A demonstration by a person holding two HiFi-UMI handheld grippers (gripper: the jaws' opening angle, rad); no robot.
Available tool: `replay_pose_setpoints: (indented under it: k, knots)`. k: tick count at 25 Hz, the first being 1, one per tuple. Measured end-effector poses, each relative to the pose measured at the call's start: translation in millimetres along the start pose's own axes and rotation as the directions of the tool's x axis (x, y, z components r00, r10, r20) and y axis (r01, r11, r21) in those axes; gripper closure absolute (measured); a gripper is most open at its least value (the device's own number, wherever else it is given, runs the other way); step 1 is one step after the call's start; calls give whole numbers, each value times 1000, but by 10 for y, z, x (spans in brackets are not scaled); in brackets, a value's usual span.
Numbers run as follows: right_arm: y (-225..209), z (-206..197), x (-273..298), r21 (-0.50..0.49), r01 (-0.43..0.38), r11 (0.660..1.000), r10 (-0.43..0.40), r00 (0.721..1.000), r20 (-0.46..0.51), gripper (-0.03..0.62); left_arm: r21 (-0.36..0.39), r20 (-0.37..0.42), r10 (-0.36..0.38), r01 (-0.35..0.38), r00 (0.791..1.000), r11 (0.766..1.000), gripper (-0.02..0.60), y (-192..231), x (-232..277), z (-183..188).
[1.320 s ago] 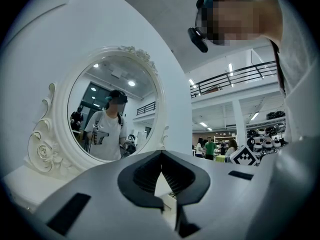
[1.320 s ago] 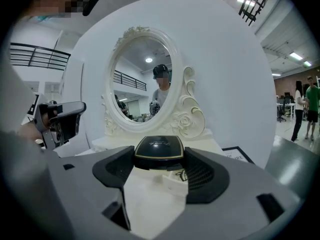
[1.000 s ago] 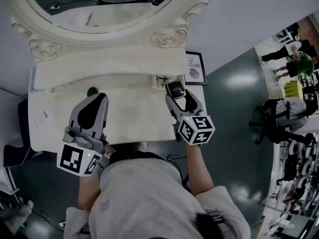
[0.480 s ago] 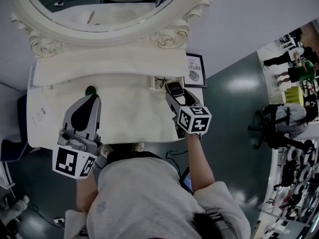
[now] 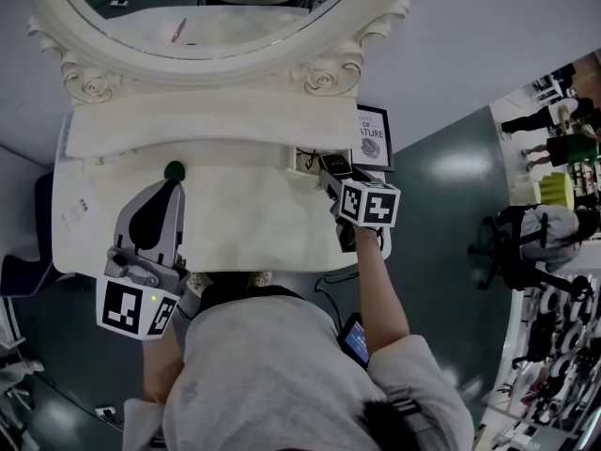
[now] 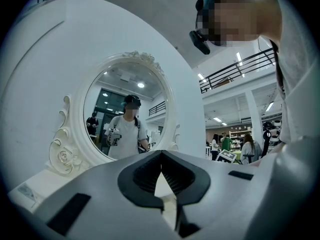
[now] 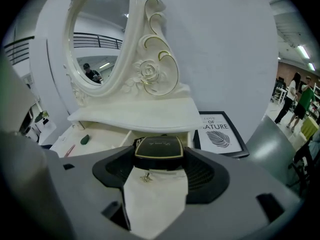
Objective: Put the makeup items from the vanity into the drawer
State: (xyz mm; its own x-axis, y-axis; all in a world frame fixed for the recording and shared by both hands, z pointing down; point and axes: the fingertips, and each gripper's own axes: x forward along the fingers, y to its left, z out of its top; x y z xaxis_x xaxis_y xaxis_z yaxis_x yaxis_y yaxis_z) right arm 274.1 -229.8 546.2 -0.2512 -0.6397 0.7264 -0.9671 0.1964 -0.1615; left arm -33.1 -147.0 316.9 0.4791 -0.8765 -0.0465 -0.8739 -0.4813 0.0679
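Note:
My right gripper [image 5: 335, 173] is shut on a black compact with gold trim [image 5: 332, 164], held over the rim of the small open drawer [image 5: 300, 159] under the vanity's shelf. In the right gripper view the compact [image 7: 159, 148] sits between the jaws of that gripper [image 7: 159, 155], with the drawer [image 7: 123, 138] just beyond it. A dark green item [image 5: 175, 170] lies on the tabletop at the back left, also showing as a green item [image 7: 85, 139] beside a pink stick [image 7: 70, 150]. My left gripper [image 5: 171, 188] hovers just in front of the green item, shut and empty [image 6: 161, 160].
The oval mirror [image 5: 207, 26] and its shelf [image 5: 207, 125] rise behind the white tabletop [image 5: 244, 224]. A framed print [image 5: 371, 134] leans at the back right. A paper card [image 5: 75, 216] lies at the left edge. People stand far off to the right.
My right gripper has carried the compact away from me toward the open drawer. The left gripper has drifted slightly left and stayed shut.

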Motion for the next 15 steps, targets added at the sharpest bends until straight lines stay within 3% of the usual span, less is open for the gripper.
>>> replay_pose_setpoints:
  k: [15]
  knots:
    - [-41,61,305,-22,38,999,-40,993,-107,289,6,-5,61,-61,998,998,566,187,-99,10]
